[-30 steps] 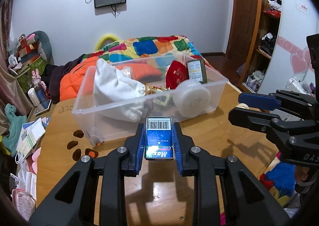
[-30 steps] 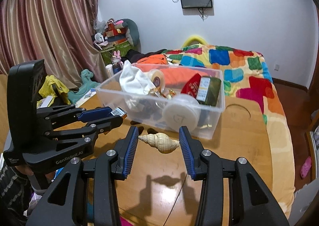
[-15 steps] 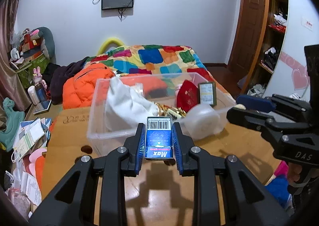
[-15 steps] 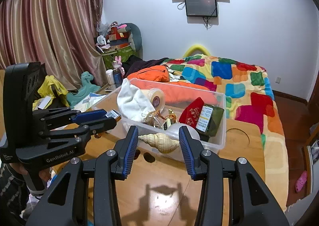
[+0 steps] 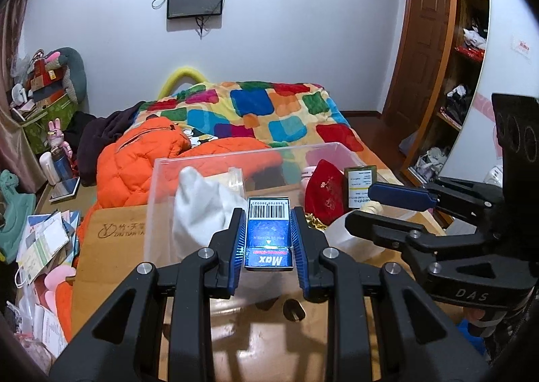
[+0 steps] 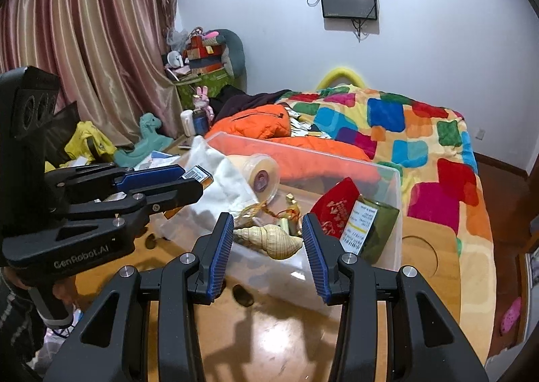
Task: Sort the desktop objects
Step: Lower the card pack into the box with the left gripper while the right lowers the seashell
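L claw (image 5: 268,240) clamped on blue box (image 5: 268,236); R claw (image 6: 268,240) gripping seashell (image 6: 269,240), both over clear bin (image 6: 395,213) near desk (image 6: 269,341) edge.

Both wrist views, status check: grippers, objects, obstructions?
Left gripper shut on blue box. Right gripper shut on seashell. Both at clear bin; nothing blocking.

Both held items (image 5: 268,233) (image 6: 269,240) raised over bin (image 6: 387,173)

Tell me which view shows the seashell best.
The right wrist view: the seashell lies whole between the right gripper's fingers, above the clear bin, its ribbing plain. In the left wrist view only its pale tip peeks past the blue pad, with the bin behind.
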Available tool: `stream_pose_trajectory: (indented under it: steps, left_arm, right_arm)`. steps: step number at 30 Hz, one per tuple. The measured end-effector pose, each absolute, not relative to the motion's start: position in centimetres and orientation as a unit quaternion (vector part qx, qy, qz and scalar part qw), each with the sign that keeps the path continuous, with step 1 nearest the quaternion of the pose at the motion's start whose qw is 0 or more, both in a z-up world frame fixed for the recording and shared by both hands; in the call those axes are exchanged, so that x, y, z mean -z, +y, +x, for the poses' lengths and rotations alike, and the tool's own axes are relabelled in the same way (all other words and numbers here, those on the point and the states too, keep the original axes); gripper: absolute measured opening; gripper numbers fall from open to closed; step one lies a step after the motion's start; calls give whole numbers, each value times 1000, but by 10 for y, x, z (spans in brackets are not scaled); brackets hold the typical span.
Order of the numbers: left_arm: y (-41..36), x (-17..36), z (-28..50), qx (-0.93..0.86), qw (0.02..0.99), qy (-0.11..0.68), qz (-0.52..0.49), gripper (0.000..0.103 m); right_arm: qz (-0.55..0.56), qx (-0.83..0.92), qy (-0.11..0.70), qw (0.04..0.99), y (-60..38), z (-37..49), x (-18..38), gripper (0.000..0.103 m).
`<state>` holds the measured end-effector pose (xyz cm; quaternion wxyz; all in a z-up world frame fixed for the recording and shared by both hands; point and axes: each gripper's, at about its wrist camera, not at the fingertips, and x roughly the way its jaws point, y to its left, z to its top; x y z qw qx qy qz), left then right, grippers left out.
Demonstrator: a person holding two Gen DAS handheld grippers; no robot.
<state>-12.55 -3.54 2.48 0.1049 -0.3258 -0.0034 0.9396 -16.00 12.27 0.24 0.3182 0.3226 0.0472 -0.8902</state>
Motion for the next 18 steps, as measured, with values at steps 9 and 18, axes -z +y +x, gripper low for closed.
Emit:
stream_pose_trajectory:
  steps: [9, 18]
  left_arm:
    - [-32, -13, -150, -934, 113, -9, -338, 26]
    - [-31, -2, -169, -929, 113, -18, -352, 26]
  right_arm:
    - [335, 887, 48, 314, 120, -185, 5, 39]
    - [350, 886, 58, 299, 115, -208, 19, 39]
